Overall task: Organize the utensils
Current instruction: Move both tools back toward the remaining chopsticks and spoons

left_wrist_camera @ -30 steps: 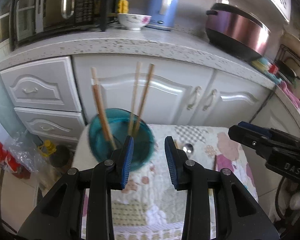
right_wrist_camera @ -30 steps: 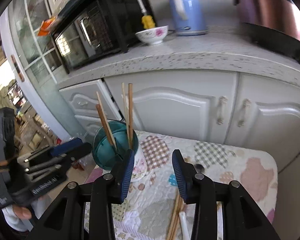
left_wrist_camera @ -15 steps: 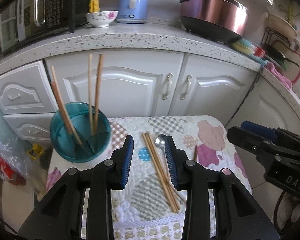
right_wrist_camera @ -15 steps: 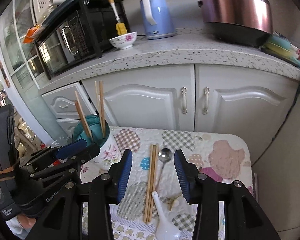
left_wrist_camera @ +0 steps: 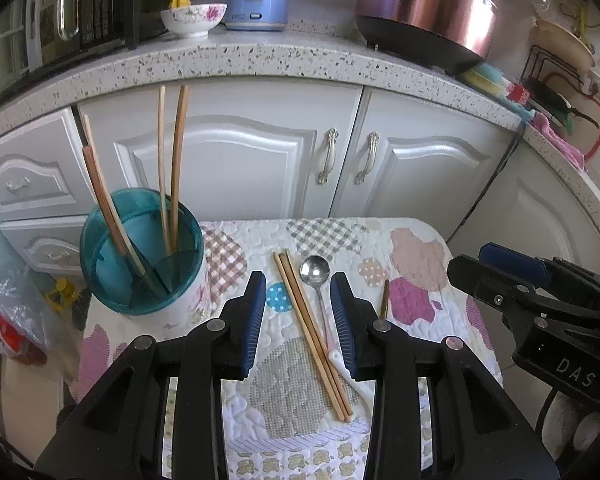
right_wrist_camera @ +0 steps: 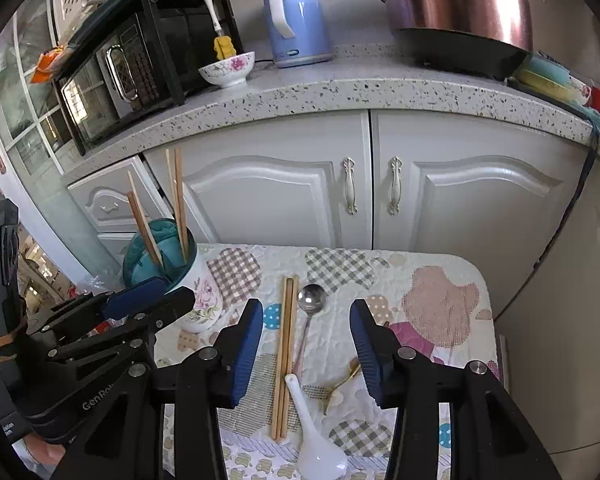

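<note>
Two markings are legible. In the left wrist view, white capitals reading "DAS" stand on the black body of the right claw (left_wrist_camera: 496, 270); any further letters are cut off at the frame edge. In the right wrist view, white lettering reading "GenRo", cut short by the near claw, stands on the black body of the left claw (right_wrist_camera: 148, 300). Small white print lower on that body is too small to read.

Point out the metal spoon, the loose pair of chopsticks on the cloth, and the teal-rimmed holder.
metal spoon (right_wrist_camera: 311, 298): right wrist view, on its bowl.
loose pair of chopsticks (right_wrist_camera: 285, 344): right wrist view, mid-length of the shafts.
teal-rimmed holder (left_wrist_camera: 100, 276): left wrist view, on the near teal wall.
</note>
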Action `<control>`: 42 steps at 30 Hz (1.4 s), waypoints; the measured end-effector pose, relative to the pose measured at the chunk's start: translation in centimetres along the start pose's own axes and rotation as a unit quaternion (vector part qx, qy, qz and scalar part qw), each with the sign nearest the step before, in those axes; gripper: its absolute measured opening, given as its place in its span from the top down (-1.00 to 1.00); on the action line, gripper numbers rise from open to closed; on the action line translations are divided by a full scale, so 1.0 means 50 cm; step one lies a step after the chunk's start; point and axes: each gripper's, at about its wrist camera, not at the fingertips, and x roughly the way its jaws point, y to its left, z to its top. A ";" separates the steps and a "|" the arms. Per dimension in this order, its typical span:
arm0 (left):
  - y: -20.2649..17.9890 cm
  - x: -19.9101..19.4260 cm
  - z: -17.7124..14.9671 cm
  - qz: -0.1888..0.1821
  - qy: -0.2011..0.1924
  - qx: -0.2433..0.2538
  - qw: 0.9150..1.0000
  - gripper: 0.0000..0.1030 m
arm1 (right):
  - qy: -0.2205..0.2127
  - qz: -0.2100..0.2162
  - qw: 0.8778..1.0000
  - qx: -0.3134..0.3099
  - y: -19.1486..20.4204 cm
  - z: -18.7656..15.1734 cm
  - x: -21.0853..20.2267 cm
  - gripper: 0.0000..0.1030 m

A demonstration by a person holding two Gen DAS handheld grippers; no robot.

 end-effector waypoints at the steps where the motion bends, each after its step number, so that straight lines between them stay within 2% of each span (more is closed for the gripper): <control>1: 0.001 0.003 -0.001 0.000 0.002 -0.001 1.000 0.36 | 0.003 -0.004 1.000 -0.001 -0.002 -0.001 0.003 0.14; 34: -0.003 0.069 -0.020 0.008 0.043 -0.006 0.999 0.36 | 0.046 -0.015 0.999 0.014 -0.045 -0.014 0.069 0.04; 42: 0.030 0.108 -0.050 -0.006 0.081 -0.013 0.997 0.36 | 0.074 0.006 0.997 0.028 -0.064 -0.025 0.118 0.04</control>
